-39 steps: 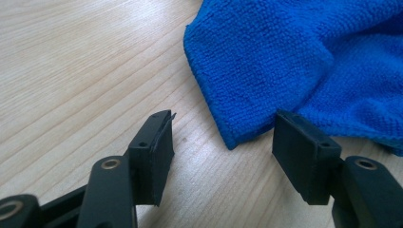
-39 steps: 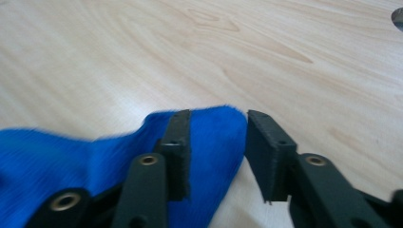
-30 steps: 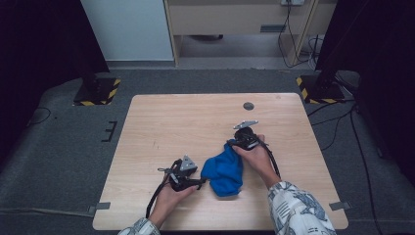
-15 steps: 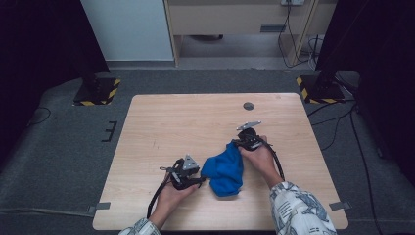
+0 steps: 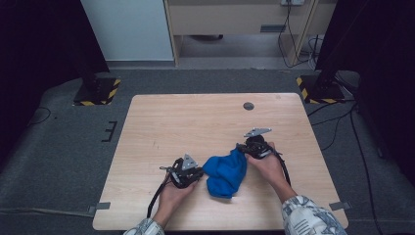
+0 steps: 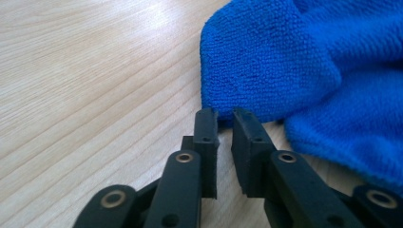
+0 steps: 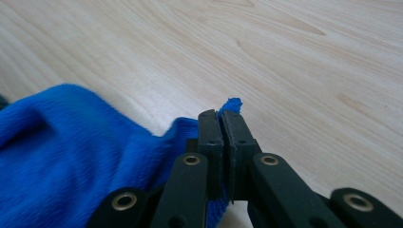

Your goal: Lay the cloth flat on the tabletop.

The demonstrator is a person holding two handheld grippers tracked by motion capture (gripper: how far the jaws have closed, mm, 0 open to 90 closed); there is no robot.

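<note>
Since a second ago, right hand-held gripper (image 5: 243, 148) lifts the blue cloth (image 5: 225, 172) by its pinched corner, stretching it diagonally toward the surface's (image 5: 195, 122) front edge; left hand-held gripper (image 6: 225, 124), slightly parted, touches its hem.

I pulled my right gripper (image 5: 243, 149) outward, stretching the crumpled blue microfibre cloth (image 5: 225, 173); my left gripper (image 5: 198, 172) edged closer.

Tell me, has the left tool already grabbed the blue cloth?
No, the left tool is open, its jaws just short of the blue cloth's edge.
</note>
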